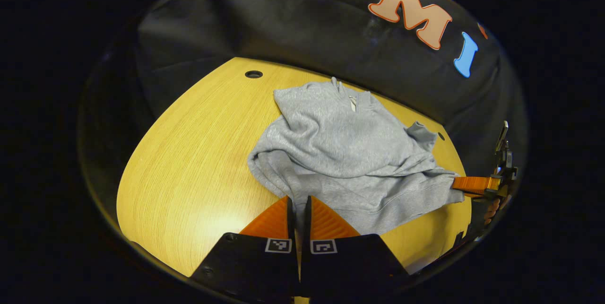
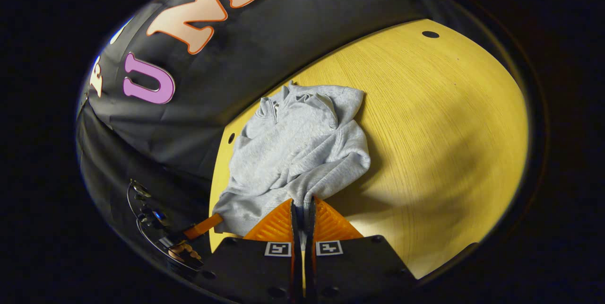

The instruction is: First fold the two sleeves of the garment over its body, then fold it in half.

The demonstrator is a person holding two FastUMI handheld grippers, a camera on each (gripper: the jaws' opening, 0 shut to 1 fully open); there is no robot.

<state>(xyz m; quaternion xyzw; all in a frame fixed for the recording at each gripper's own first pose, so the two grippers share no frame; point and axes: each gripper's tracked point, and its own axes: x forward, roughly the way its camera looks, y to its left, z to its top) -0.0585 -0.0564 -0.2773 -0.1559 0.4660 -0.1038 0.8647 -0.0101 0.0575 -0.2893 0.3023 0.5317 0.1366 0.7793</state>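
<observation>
A grey sweatshirt (image 1: 340,148) with a short collar zip lies bunched on the yellow table (image 1: 189,162), its sleeves drawn in over the body. In the left gripper view my left gripper (image 1: 298,207) is shut on the near edge of the cloth. At the far right of that view my right gripper (image 1: 461,185) pinches the other hem corner. In the right gripper view the sweatshirt (image 2: 293,148) runs away from my right gripper (image 2: 302,212), which is shut on its hem. The left gripper (image 2: 212,221) holds the neighbouring corner at lower left.
The table (image 2: 425,129) is wood-grained, with small round holes (image 1: 254,74) (image 2: 430,34) near its far edge, which meets the black cloth wall. Wide bare tabletop lies beside the garment. A hand (image 2: 182,249) holds the left gripper; another hand (image 1: 491,209) holds the right gripper.
</observation>
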